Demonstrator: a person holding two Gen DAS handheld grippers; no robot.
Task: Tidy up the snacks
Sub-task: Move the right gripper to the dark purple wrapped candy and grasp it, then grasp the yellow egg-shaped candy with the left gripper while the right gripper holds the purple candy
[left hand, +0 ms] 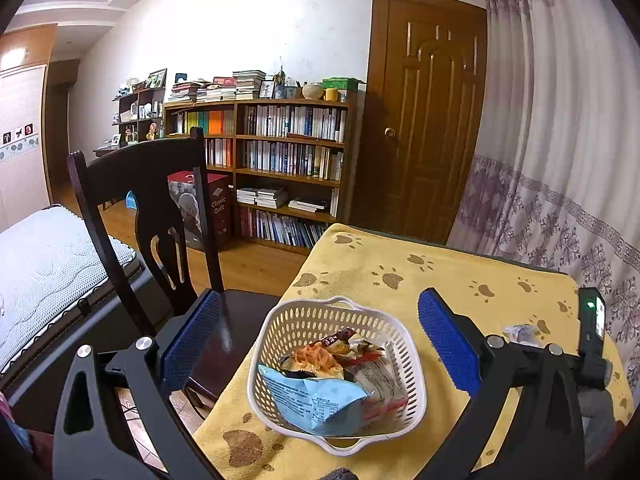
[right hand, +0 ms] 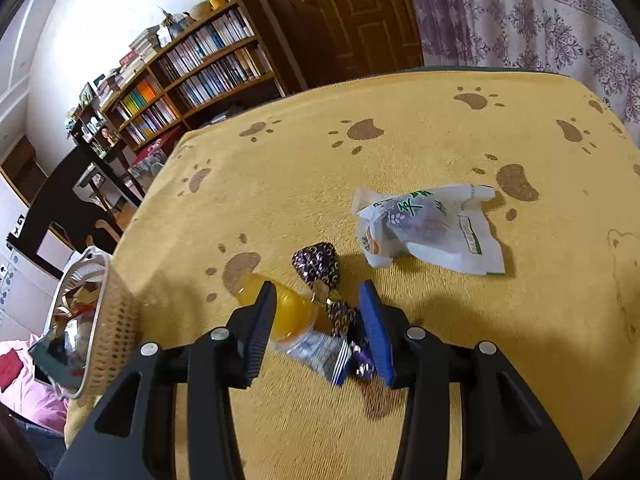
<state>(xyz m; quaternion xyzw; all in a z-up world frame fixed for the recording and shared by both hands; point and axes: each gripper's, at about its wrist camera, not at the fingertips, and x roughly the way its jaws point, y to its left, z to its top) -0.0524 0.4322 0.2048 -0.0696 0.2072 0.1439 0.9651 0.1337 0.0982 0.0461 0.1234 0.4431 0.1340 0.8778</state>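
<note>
Right wrist view: right gripper (right hand: 318, 312) low over yellow cloth (right hand: 400, 128), jaws part open, nothing clamped — orange jelly cup (right hand: 286, 312) and purple candy (right hand: 320, 266) lie between them. Cup looks light, slick, crushable; grab across body. White packet (right hand: 428, 226) lies beyond. Left gripper (left hand: 320, 336) wide open, empty, above basket (left hand: 280, 332).

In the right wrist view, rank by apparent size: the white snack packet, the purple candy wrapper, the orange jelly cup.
1. White snack packet, clearly largest.
2-3. Orange jelly cup and purple candy wrapper: alike, and the fingers partly hide the cup, so I won't rank them.
</note>
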